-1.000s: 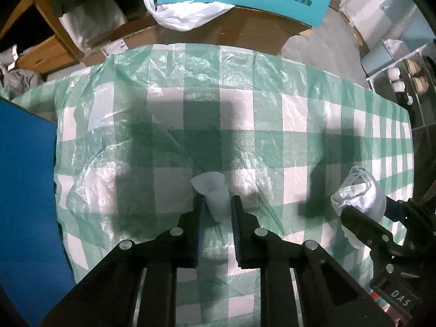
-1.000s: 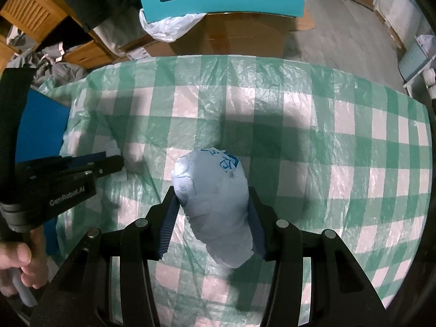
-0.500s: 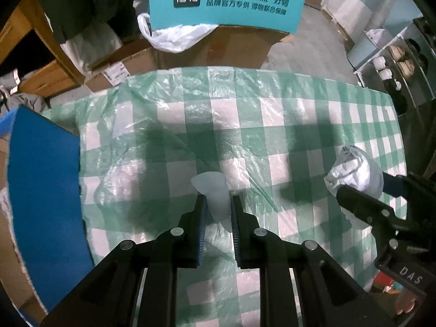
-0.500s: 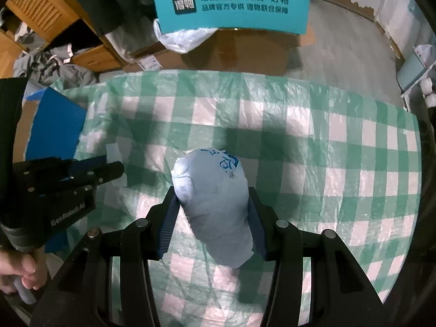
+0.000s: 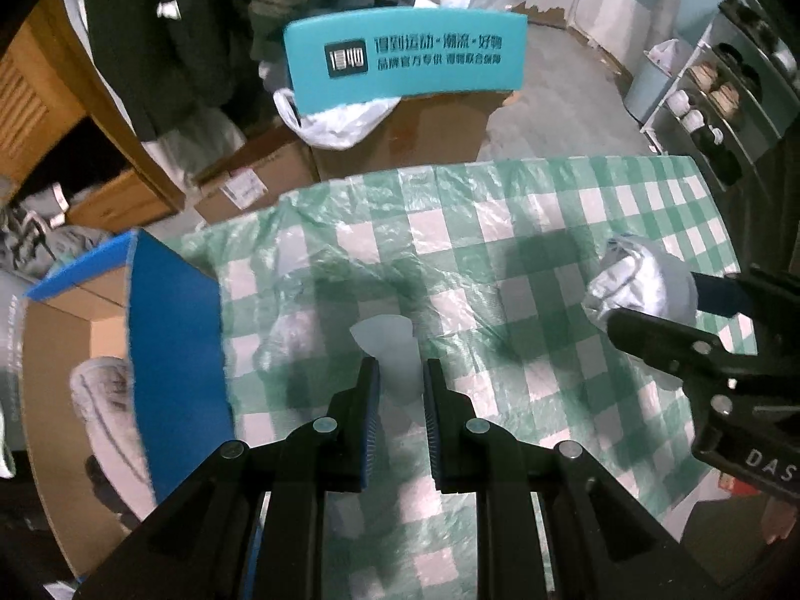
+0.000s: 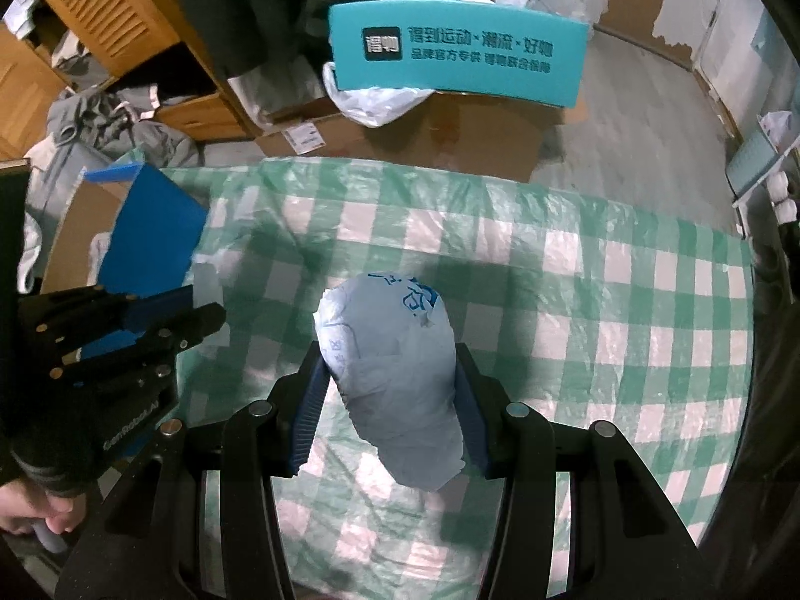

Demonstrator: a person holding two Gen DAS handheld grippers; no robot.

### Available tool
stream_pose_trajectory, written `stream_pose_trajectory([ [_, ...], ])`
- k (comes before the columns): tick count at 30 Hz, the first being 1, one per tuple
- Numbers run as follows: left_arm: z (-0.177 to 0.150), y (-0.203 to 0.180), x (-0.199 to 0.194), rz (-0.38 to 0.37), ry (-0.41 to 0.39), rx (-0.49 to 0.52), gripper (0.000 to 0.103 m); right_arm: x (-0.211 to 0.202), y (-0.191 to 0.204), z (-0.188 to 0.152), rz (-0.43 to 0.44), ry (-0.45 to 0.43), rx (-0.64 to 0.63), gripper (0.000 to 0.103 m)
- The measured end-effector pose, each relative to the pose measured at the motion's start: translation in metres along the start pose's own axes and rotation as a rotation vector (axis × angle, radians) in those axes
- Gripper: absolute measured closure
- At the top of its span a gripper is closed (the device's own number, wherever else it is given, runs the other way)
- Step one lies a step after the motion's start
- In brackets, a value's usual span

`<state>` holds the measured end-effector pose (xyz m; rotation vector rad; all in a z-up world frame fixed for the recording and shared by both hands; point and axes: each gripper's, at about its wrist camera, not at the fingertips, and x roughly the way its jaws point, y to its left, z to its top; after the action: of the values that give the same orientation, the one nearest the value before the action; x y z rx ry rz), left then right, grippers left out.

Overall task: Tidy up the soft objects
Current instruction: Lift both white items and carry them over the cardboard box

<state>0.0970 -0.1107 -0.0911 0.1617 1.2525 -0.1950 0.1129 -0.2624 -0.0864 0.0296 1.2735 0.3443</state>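
**Two claws each hold a soft white item above a green-checked bench**

The left claw [image 5: 401, 380] points steeply downward, its two black fingers with blue pads clenched on a small translucent white plastic piece [image 5: 391, 350]. The piece sticks out past the fingertips, its upper end flared like a little funnel. Below it lies the bench [image 5: 525, 230], covered by a crinkled plastic sheet in green and white checks.

The right claw [image 6: 392, 390] also points down, grasping a larger white bundle [image 6: 387, 365], soft and wrinkled, with blue printed marks near its top. The bundle fills the gap between the pads and bulges out above and below them. In the left wrist view the same bundle appears at the right edge, held clear of the bench surface.

At the bench's left edge stands an open cardboard box [image 5: 60, 350] with a raised blue flap [image 5: 172, 345]; something pale and soft lies inside it. Part of a hand [image 6: 30, 515] gripping the left claw's handle shows at the lower left of the right wrist view.

Beyond the bench sits a brown carton bearing a teal sign [image 6: 457, 52] with dark printed characters, a white plastic bag [image 6: 372, 100] beneath it. Wooden furniture and heaped grey clothing fill the far left.
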Motion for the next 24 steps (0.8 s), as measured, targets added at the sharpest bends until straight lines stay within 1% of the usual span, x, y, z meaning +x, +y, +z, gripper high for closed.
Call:
stream_pose_trajectory([
  [5,-0.008,0.009,-0.022,-0.003,-0.033,0.000,0.086,-0.012,0.017,0.003,0.012,-0.022,-0.021,0.054],
  [11,-0.019,0.026,-0.043,0.019,-0.069,-0.003,0.086,-0.024,0.039,0.007,0.032,-0.046,-0.053,0.054],
  [17,-0.031,0.045,-0.061,0.032,-0.102,-0.010,0.086,-0.033,0.068,0.010,0.056,-0.064,-0.101,0.054],
  [24,-0.048,0.068,-0.075,0.049,-0.122,-0.029,0.086,-0.036,0.102,0.012,0.091,-0.074,-0.158,0.054],
])
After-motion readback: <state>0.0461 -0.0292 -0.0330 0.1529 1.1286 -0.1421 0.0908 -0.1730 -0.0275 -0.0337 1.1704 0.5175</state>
